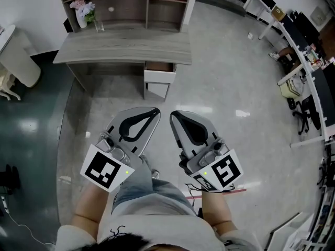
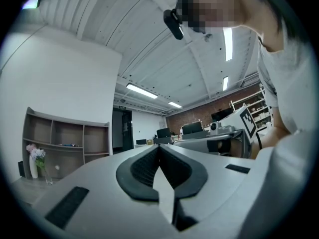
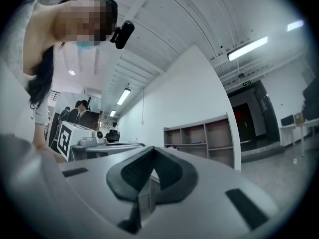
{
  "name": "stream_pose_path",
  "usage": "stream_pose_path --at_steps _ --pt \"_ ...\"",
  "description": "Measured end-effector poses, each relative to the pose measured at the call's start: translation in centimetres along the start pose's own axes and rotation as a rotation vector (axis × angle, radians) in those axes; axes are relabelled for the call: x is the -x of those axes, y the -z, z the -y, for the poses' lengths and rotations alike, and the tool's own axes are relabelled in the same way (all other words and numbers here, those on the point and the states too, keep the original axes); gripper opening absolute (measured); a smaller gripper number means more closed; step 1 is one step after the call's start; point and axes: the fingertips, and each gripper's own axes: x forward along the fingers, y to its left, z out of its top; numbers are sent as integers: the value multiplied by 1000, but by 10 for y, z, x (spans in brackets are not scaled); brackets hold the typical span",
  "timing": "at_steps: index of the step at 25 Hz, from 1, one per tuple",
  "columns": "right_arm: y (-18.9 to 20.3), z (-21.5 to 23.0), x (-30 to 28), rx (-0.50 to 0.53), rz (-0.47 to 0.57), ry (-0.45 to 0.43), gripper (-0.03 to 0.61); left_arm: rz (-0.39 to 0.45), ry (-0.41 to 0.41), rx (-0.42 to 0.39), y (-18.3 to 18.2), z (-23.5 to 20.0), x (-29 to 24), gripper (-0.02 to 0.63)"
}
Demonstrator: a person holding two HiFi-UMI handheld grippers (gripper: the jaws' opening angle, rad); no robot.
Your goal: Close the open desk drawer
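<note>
Both clenched, empty: left hand-held gripper (image 1: 156, 110), right hand-held gripper (image 1: 173, 114), well short of white-fronted open drawer (image 1: 157, 81) under grey wooden desk (image 1: 123, 48). Best push drawer front squarely, centred.

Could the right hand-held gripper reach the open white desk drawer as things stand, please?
Probably not from here: the right hand-held gripper, jaws shut and empty, is held short of the open white desk drawer, with bare glossy floor between. Nothing blocks the way, so a step forward should do.

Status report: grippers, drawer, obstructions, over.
Left gripper shut, empty; right gripper shut, empty. White-fronted drawer under grey wooden desk open, untouched, ahead of both. Glossy floor between, nothing in the way.
</note>
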Motion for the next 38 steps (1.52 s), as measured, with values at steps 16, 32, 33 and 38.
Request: stream_pose_path --at_steps 16,32,33,38 --pt "11 91 -13 60 -1 103 8 15 81 -4 20 -29 -89 11" --pt "58 162 -99 1 -12 29 8 -33 58 -1 73 -115 -144 11" --pt "63 167 -105 -1 -13 31 8 -34 59 -1 78 -121 -147 11" --pt "86 191 -131 -10 -28 31 8 -40 57 19 105 -150 -161 12"
